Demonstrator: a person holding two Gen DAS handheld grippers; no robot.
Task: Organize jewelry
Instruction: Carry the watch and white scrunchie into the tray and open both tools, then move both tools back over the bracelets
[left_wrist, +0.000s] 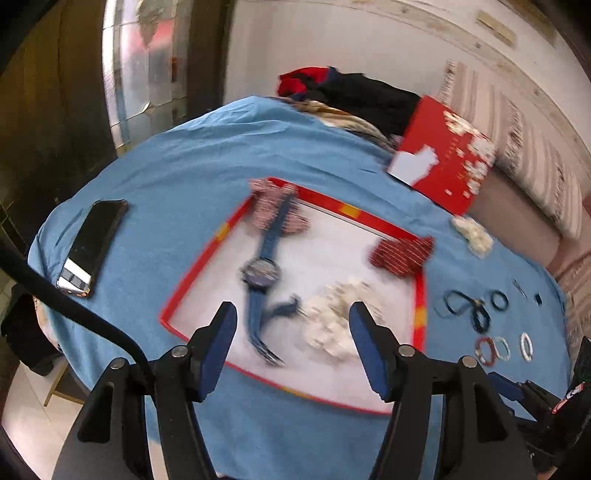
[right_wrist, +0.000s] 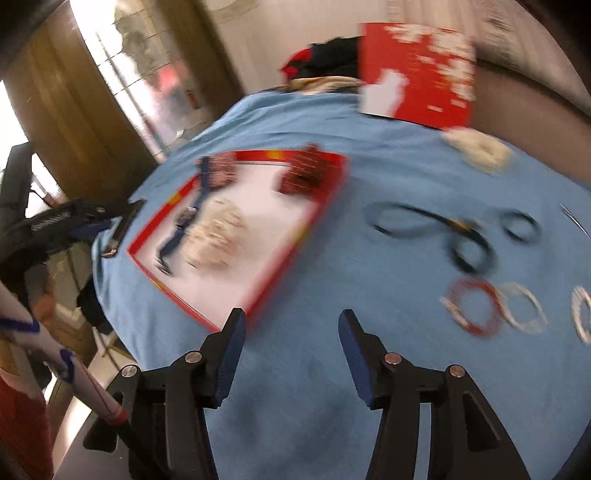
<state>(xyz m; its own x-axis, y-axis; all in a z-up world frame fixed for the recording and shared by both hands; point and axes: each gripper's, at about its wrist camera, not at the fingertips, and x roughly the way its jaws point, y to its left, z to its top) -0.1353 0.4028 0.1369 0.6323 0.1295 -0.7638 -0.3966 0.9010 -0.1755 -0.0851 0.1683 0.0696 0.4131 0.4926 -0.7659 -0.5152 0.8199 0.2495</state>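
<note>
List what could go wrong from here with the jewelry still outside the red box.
1. The red bracelet and white bracelet lie touching, so a grab at one may drag the other.
2. The dark cord lies in loops and could snag or trail when lifted.
3. The box already holds a watch and white beads; dropping more in may tangle them.

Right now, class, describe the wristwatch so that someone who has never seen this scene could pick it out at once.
Find the red-rimmed tray with a white floor on the blue cloth. The wristwatch lies inside, toward the tray's left side, strap stretched out straight. It is the only blue, long, thin thing there; its neighbours are a white beaded heap and red patterned pouches.
</note>
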